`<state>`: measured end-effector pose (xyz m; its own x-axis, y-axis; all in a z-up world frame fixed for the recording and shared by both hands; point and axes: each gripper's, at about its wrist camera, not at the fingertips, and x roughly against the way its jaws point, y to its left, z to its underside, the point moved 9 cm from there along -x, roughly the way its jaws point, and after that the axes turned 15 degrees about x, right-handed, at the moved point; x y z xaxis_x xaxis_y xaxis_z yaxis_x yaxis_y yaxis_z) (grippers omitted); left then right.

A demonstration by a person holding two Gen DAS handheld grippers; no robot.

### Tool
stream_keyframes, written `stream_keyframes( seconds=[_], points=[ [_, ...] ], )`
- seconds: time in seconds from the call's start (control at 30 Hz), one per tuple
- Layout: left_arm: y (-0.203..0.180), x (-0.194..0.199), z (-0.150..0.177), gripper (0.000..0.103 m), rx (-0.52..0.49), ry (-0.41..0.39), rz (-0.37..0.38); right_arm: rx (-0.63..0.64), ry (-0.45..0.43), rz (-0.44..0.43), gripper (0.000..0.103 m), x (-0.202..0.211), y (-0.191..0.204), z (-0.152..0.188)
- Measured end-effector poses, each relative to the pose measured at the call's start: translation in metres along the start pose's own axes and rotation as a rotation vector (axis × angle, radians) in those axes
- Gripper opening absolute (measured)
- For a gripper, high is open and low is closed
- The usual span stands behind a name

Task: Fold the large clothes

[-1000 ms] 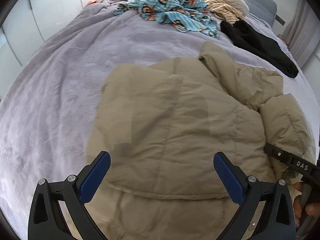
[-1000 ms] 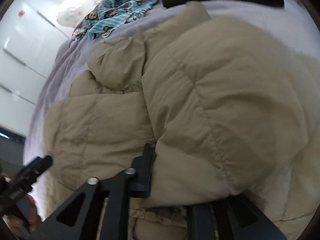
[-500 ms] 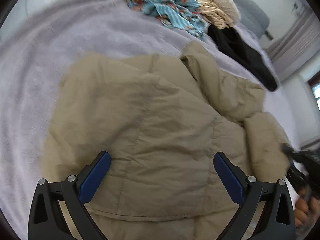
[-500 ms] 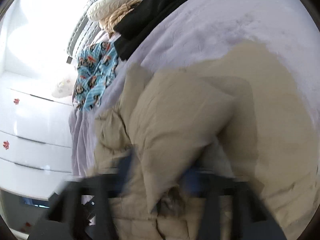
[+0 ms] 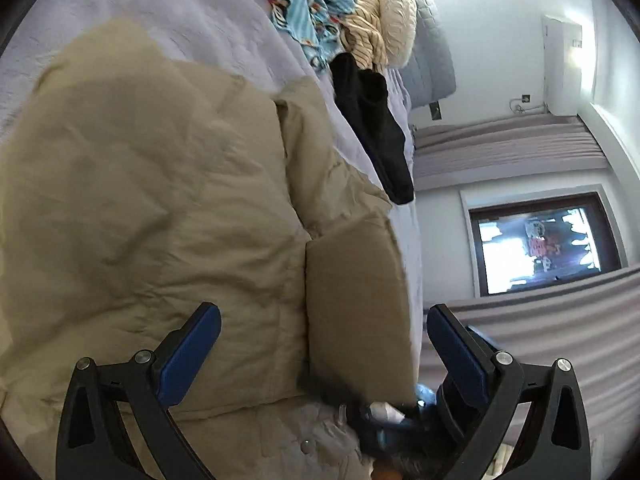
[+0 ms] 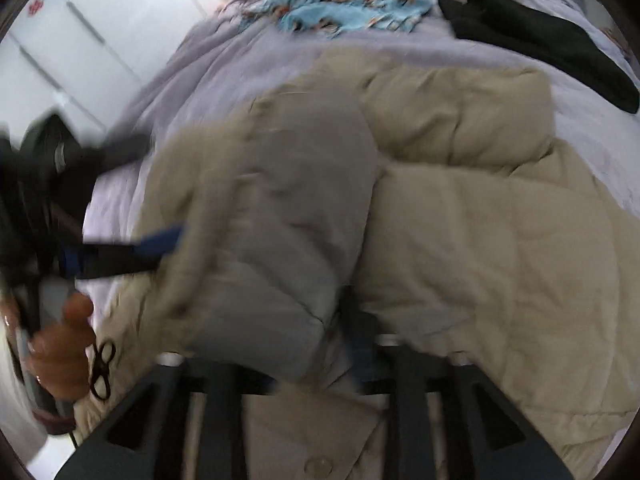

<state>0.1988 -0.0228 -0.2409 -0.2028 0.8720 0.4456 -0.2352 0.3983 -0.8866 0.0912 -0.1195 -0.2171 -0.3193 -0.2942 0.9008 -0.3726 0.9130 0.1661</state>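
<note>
On the lavender bed (image 5: pixel 208 20), close under both of my cameras, the big beige puffer jacket (image 5: pixel 160 184) is lying partly folded, a sleeve or side panel (image 5: pixel 352 292) doubled over its right edge. I am judging it bulky but light, soft and springy, with a slick shell: any fold is likely going to puff back open unless I press the air out, and a shallow pinch is likely going to slide off. Gripping at a stitched seam or the hem looks safest to me. My left tongs (image 5: pixel 324 356) are hanging wide apart above the lower panel, holding nothing. My right tongs (image 6: pixel 308 364) are sitting in a thick fold of the jacket, blurred, so I cannot tell their gap. Farther up the bed a black garment (image 5: pixel 376 128), a blue printed one (image 5: pixel 304 4) and a cream knit (image 5: pixel 380 24) are waiting.
</note>
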Motion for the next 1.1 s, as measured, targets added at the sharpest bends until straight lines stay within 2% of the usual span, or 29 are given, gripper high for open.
stream_keyframes(
  seconds=[0.03,0.07,0.2,0.3,0.37,0.4,0.43,0.47,0.53,0.6,0.63,0.67,0.7,0.8,0.83,0.87,0.93,0.97,1.03,1.1],
  points=[
    [0.0,-0.003,0.001,0.103,0.0,0.011,-0.007,-0.003,-0.004,-0.019,0.077,0.004,0.003,0.005],
    [0.0,-0.007,0.002,0.103,0.004,0.024,-0.008,-0.012,-0.02,-0.03,0.079,0.011,0.002,0.009],
    [-0.01,-0.022,0.011,0.103,-0.014,0.067,-0.009,-0.093,-0.028,-0.07,0.079,0.031,-0.017,0.034],
    [-0.01,-0.039,0.015,0.102,-0.055,0.088,-0.096,-0.22,-0.053,-0.136,0.079,0.049,-0.043,0.058],
    [-0.009,-0.055,0.022,0.073,-0.087,0.118,-0.18,-0.312,-0.067,-0.181,0.079,0.057,-0.059,0.072],
    [-0.008,-0.067,0.027,0.027,-0.108,0.152,-0.232,-0.367,-0.077,-0.207,0.079,0.06,-0.067,0.081],
    [-0.007,-0.074,0.031,0.008,-0.113,0.177,-0.273,-0.415,-0.086,-0.225,0.079,0.062,-0.074,0.088],
    [-0.011,-0.079,0.033,0.008,-0.117,0.174,-0.303,-0.458,-0.098,-0.242,0.079,0.064,-0.081,0.093],
    [-0.03,-0.078,0.036,0.008,-0.158,0.145,-0.289,-0.524,-0.124,-0.275,0.078,0.064,-0.088,0.1],
    [-0.064,-0.068,0.035,0.008,-0.198,0.098,-0.222,-0.556,-0.157,-0.307,0.054,0.067,-0.089,0.102],
    [-0.078,-0.062,0.033,0.008,-0.21,0.076,-0.191,-0.559,-0.159,-0.302,0.032,0.066,-0.091,0.102],
    [-0.095,-0.054,0.03,0.008,-0.221,0.05,-0.154,-0.552,-0.153,-0.282,0.019,0.062,-0.094,0.102],
    [-0.107,-0.045,0.027,0.008,-0.228,0.029,-0.129,-0.548,-0.154,-0.258,0.015,0.06,-0.099,0.102],
    [-0.127,-0.024,0.016,0.008,-0.24,-0.026,-0.087,-0.538,-0.169,-0.125,0.012,0.06,-0.128,0.103],
    [-0.127,-0.016,0.013,0.008,-0.237,-0.042,-0.087,-0.534,-0.177,-0.056,0.012,0.064,-0.142,0.103],
    [-0.124,-0.011,0.009,0.008,-0.24,-0.053,-0.099,-0.53,-0.181,0.058,0.012,0.071,-0.163,0.106],
    [-0.099,-0.006,0.006,0.008,-0.212,-0.053,-0.139,-0.543,-0.18,0.213,0.009,0.087,-0.195,0.117],
    [-0.083,-0.012,0.006,0.008,-0.183,-0.035,-0.16,-0.554,-0.187,0.25,0.006,0.093,-0.205,0.121],
    [-0.052,-0.028,0.009,0.008,-0.175,-0.017,-0.237,-0.565,-0.192,0.263,0.001,0.1,-0.219,0.13],
    [-0.019,-0.043,0.012,0.008,-0.18,-0.008,-0.313,-0.532,-0.167,0.278,0.0,0.096,-0.22,0.135]
  ],
)
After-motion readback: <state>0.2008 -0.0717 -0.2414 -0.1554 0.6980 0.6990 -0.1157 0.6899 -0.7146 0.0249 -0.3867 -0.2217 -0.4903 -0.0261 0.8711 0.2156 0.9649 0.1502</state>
